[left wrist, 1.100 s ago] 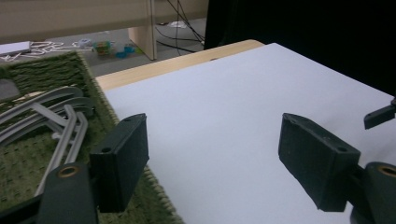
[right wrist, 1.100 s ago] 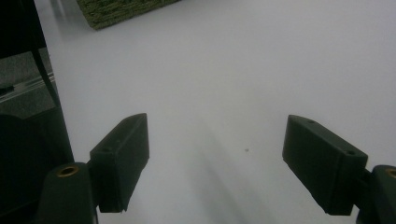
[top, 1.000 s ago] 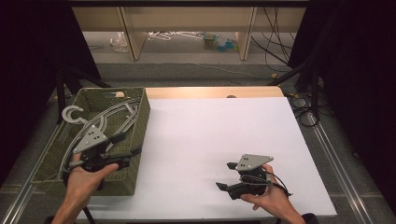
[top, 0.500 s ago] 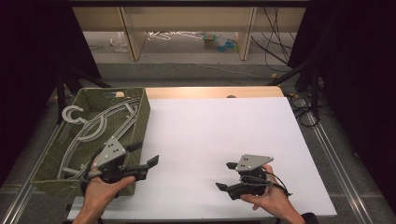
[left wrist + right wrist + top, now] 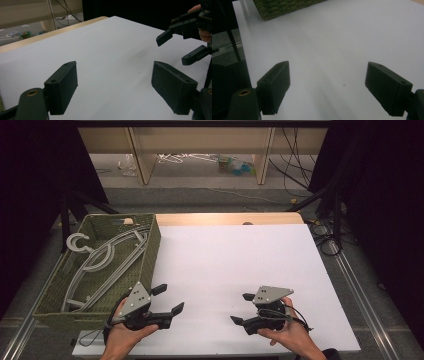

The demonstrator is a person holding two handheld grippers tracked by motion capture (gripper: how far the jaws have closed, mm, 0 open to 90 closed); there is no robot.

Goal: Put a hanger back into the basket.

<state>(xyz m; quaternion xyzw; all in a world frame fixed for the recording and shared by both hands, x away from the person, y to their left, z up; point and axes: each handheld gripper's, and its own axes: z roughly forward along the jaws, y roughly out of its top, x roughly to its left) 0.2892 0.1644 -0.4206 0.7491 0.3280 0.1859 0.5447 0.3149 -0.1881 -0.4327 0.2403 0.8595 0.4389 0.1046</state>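
Green basket (image 5: 150,247) holding grey hangers (image 5: 102,265) (tangled), both hand-held grippers' jaws apart, empty

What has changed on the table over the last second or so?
The left gripper came away from over the green basket and swung right, out over the white table, its jaws open and holding nothing. The right gripper stayed put, open and empty. The grey hangers lie in the basket as before.
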